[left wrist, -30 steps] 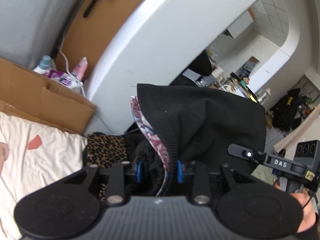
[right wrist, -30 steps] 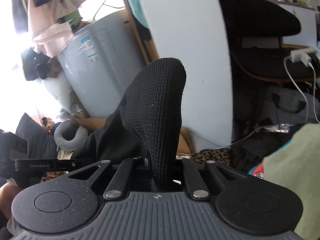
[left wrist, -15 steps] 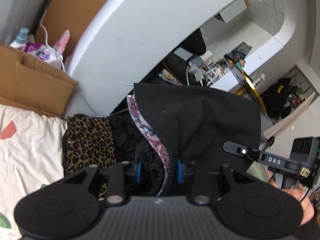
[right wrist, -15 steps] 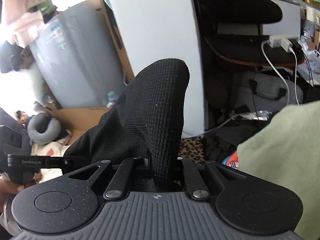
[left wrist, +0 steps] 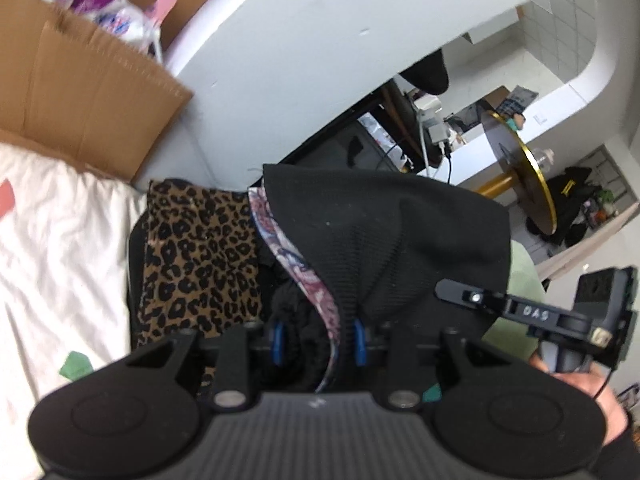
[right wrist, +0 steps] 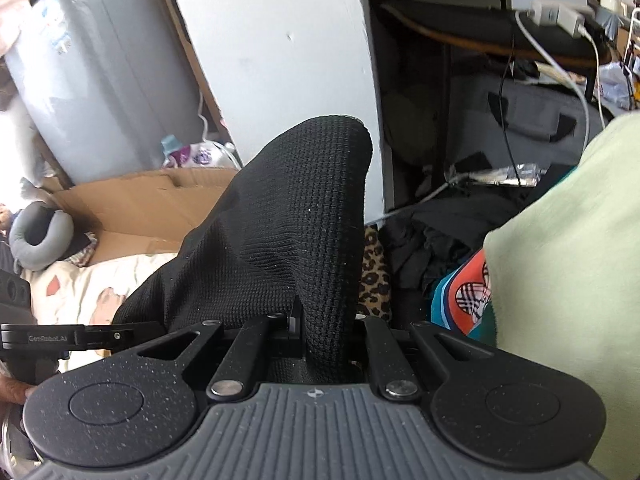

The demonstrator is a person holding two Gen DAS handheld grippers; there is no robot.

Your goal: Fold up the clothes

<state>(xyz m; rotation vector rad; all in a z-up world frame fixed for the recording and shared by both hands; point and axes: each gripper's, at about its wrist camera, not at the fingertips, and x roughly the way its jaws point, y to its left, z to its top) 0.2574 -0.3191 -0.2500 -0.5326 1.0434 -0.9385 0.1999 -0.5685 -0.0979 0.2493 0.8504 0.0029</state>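
A black knit garment [left wrist: 400, 240] with a floral-patterned inner edge [left wrist: 292, 256] hangs stretched between both grippers. My left gripper [left wrist: 318, 340] is shut on a thick bunch of it, the fabric filling the gap between the blue pads [left wrist: 359, 340]. In the right wrist view the same black garment [right wrist: 288, 216] rises in a fold from my right gripper [right wrist: 320, 320], which is shut tight on it. The right gripper also shows at the right edge of the left wrist view, held by a hand [left wrist: 588, 396]. Both grippers point downward over the bed.
Below lie a cream printed bedsheet [left wrist: 52, 240], a leopard-print cloth [left wrist: 200, 260] and dark clothes [right wrist: 432, 232]. A pale green cloth [right wrist: 568, 260] fills the right side. A cardboard box [left wrist: 88, 92], white wall [left wrist: 300, 40], grey cylinder [right wrist: 100, 60] and neck pillow [right wrist: 40, 236] stand behind.
Both grippers have sunk toward the bed with the black garment still held. The leopard cloth, sheet and cardboard box now appear closer and higher in view.
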